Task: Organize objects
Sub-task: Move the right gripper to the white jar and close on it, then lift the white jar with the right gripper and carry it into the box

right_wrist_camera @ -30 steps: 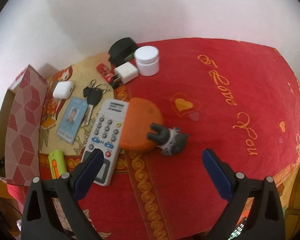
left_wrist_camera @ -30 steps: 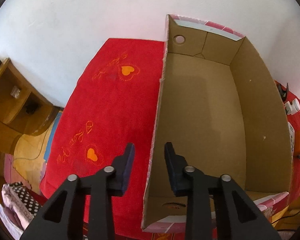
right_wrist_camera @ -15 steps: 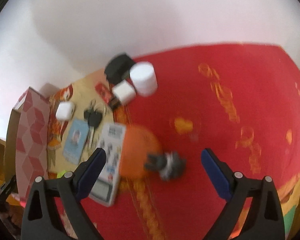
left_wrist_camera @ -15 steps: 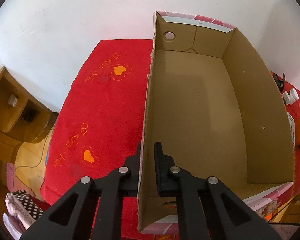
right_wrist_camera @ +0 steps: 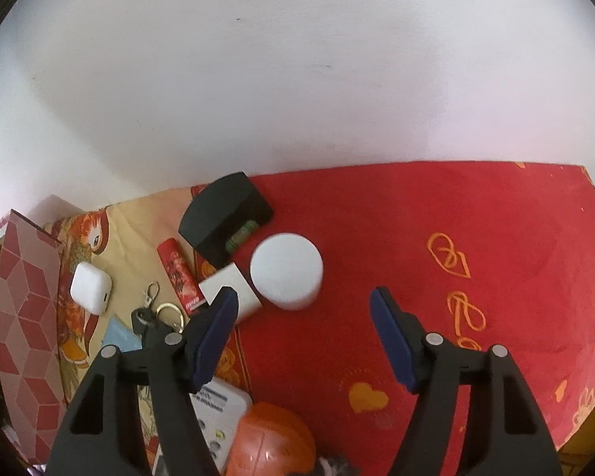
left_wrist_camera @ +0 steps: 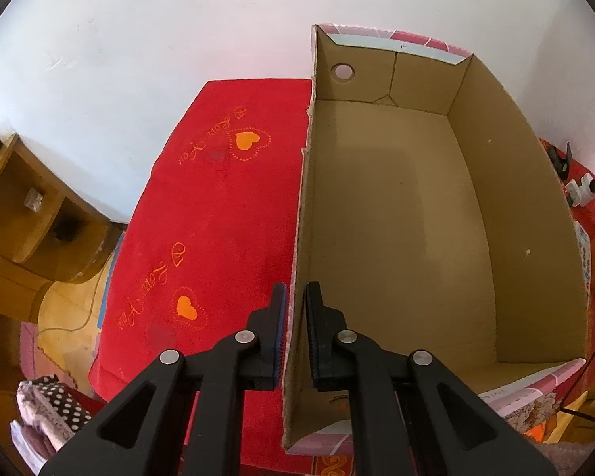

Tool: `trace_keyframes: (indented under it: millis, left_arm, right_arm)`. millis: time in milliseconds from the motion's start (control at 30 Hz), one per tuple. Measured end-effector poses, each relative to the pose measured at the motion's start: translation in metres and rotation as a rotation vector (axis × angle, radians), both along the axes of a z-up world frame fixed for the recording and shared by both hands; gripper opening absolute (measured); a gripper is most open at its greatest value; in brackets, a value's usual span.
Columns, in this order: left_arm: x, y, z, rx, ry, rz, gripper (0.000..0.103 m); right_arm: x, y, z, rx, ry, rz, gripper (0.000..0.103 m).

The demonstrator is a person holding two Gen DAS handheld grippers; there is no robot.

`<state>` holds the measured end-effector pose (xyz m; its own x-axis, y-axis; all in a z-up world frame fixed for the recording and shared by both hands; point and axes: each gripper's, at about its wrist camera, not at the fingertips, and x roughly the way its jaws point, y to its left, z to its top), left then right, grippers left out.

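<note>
**Left fingers clamped on the box wall, right ones closing in near the white jar**

So the left gripper is pinched tight on the near-left side wall of the cardboard box, one finger outside and one inside, pads right against the card. The box sits open-topped on the red cloth with the orange hearts, and its inside looks bare brown card all the way down. There's a round hole in the far wall.

Over on the other side, the right gripper hangs above the pile of small stuff with its fingers partway apart and closing. Nothing is between the pads. The white jar stands upright just ahead of the fingertips, roughly lined up with the gap, but not touched.

Around the jar: a white charger block touching its left side, a black case behind that, a red lighter lying flat, a white earbud case, and a set of keys. Nearer the camera, partly hidden by the fingers, are a remote control and an orange pouch. The box's pink patterned outside shows at the far left edge of the right view.
</note>
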<state>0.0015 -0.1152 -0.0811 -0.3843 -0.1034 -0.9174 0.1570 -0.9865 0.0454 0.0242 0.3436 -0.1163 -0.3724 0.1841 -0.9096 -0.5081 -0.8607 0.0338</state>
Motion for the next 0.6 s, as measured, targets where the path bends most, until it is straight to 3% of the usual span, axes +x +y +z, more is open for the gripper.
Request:
trace_keyframes:
  millis: [233, 300, 433, 467, 600]
  left_arm:
    - [-0.003, 0.001, -0.001, -0.015, -0.009, 0.017, 0.011]
    - [-0.004, 0.001, -0.002, -0.024, -0.011, 0.019, 0.011]
    - [-0.005, 0.003, -0.002, -0.044, -0.015, 0.026, 0.011]
    - [-0.005, 0.003, -0.002, -0.045, -0.015, 0.028, 0.011]
    - [-0.005, 0.004, -0.004, -0.049, -0.017, 0.034, 0.011]
  right_arm:
    - [-0.012, 0.005, -0.009, 0.005, -0.019, 0.028, 0.068]
    - [-0.014, 0.009, -0.013, -0.012, -0.021, 0.026, 0.057]
    - [-0.015, 0.015, -0.019, -0.039, -0.019, 0.033, 0.049]
    - [-0.016, 0.015, -0.019, -0.031, -0.024, 0.034, 0.042]
    - [-0.017, 0.016, -0.020, -0.003, -0.033, 0.048, 0.040]
